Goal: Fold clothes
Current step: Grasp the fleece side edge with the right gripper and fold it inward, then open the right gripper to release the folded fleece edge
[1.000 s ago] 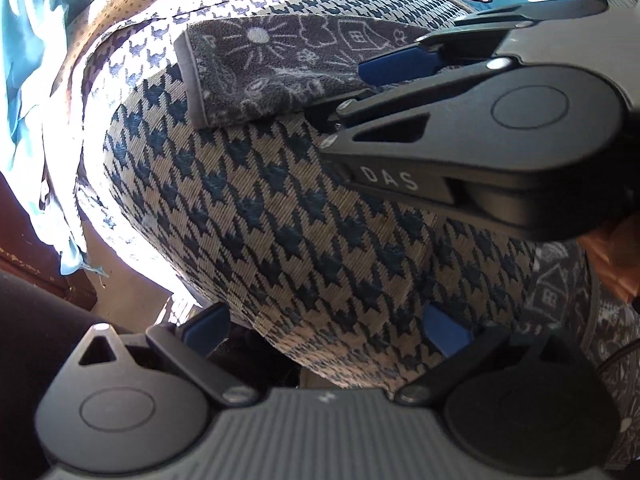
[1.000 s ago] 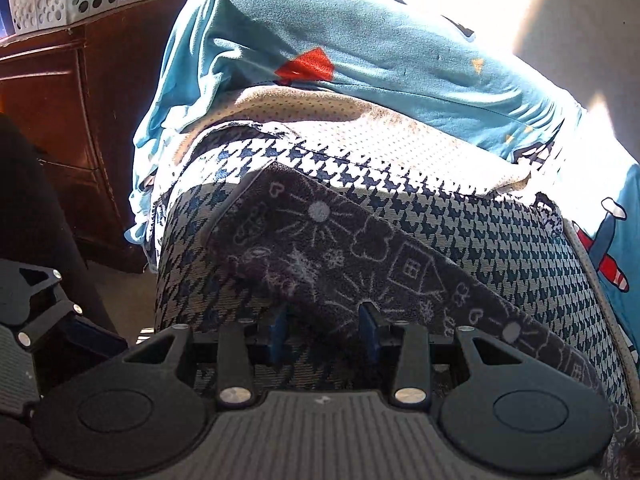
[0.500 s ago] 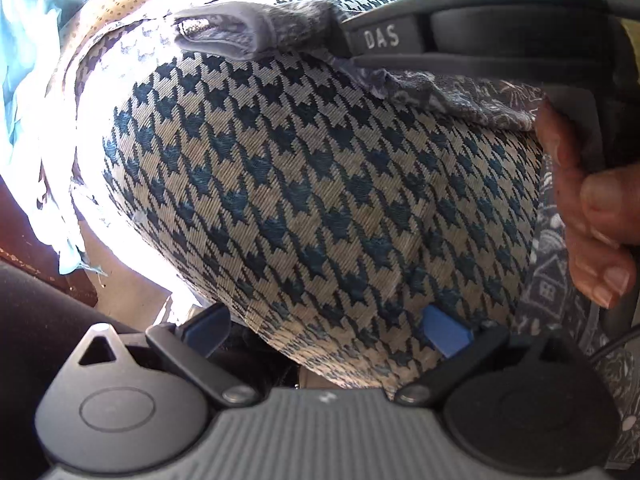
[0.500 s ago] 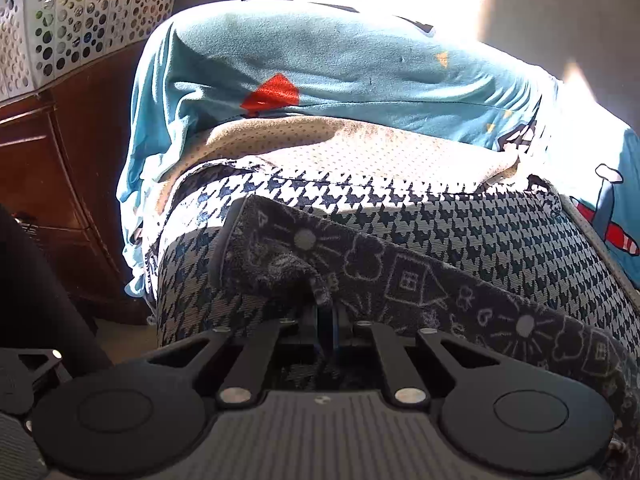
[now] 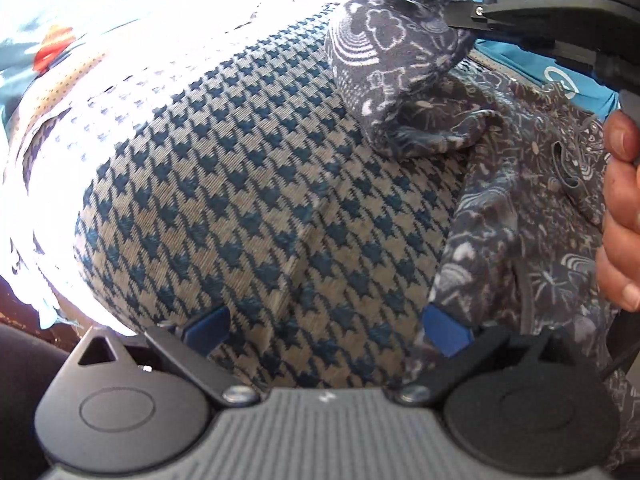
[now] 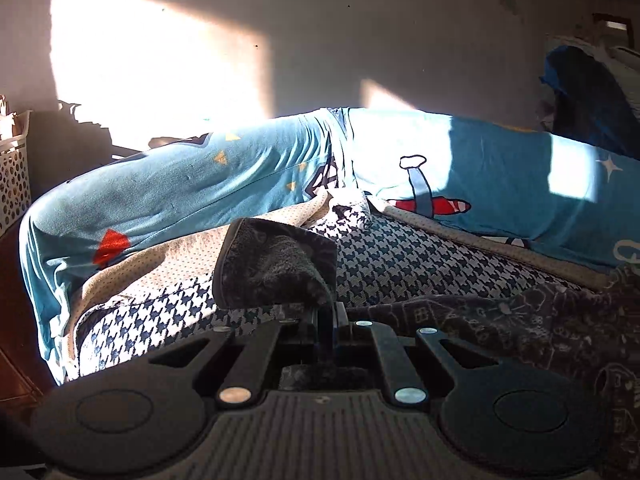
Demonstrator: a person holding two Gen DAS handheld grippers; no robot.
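Wall (image 6: 320, 20): pale, with bright patches of sun, it stands behind everything your right claw looks at.
Blue sheet (image 6: 500, 168): printed with a red plane and small triangles, it covers the bed at the back and hangs over its left edge.
Houndstooth cover (image 5: 260, 200): this blue-and-cream cloth lies on top of the sheet and fills most of your left view; strong sun bleaches its far left part.
Dark printed garment (image 5: 520, 208): the piece you are folding lies on the right side of the houndstooth cover, charcoal with white doodles of houses and suns. One corner is lifted off the cover and hangs in a bunched fold.
Basket (image 6: 14, 176): white, perforated, at the left edge beside the bed.
Your right hand (image 5: 620, 216): fingers wrapped around the handle of the right tool.
Right claw (image 6: 330, 320): pressed together on the raised corner of the garment, which droops over its tip.
Left claw (image 5: 326, 328): spread wide apart, low over the cover with nothing between its blue pads; the right pad sits at the garment's edge.
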